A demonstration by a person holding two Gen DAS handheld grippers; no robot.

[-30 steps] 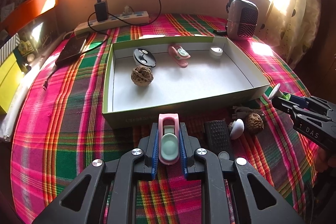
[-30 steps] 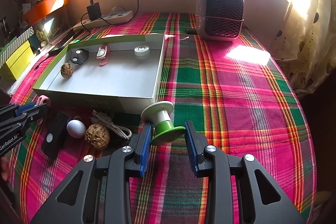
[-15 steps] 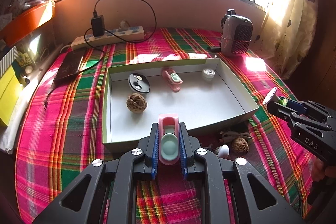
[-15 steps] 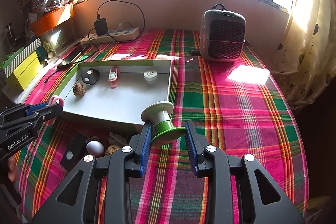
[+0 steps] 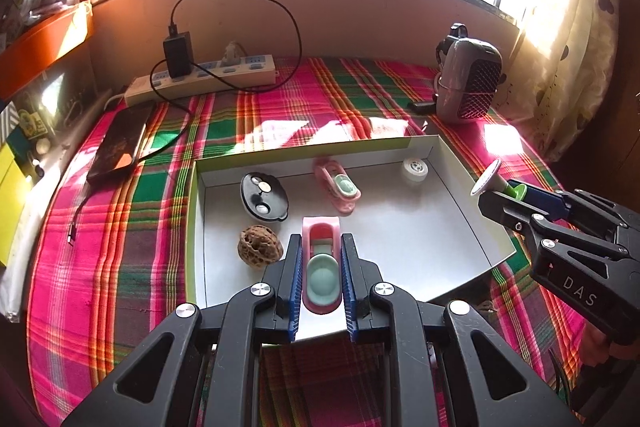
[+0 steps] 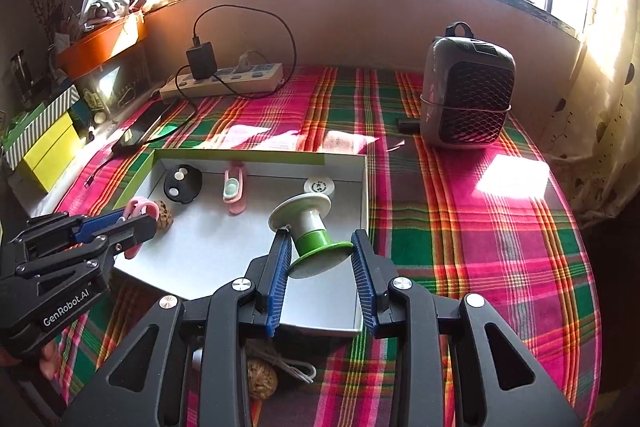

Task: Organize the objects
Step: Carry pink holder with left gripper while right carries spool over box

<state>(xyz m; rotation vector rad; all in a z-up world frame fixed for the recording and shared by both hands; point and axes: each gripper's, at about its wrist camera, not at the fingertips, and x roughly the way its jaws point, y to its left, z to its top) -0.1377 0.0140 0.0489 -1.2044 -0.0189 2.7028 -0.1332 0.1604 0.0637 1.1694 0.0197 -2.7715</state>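
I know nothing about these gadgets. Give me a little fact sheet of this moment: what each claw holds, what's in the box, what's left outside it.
left gripper: shut on a pink clip, held over the box
right gripper: shut on a green-and-white spool, above the box's near right part
box: shallow, white inside, on a plaid cloth
in the box: black disc, second pink clip, walnut, small white round piece
outside, in front of the box: another walnut, a pale cord

We see each black gripper (image 5: 321, 281) (image 6: 321, 269) with 2 blue ribbed pads, silver screws, white lettering.
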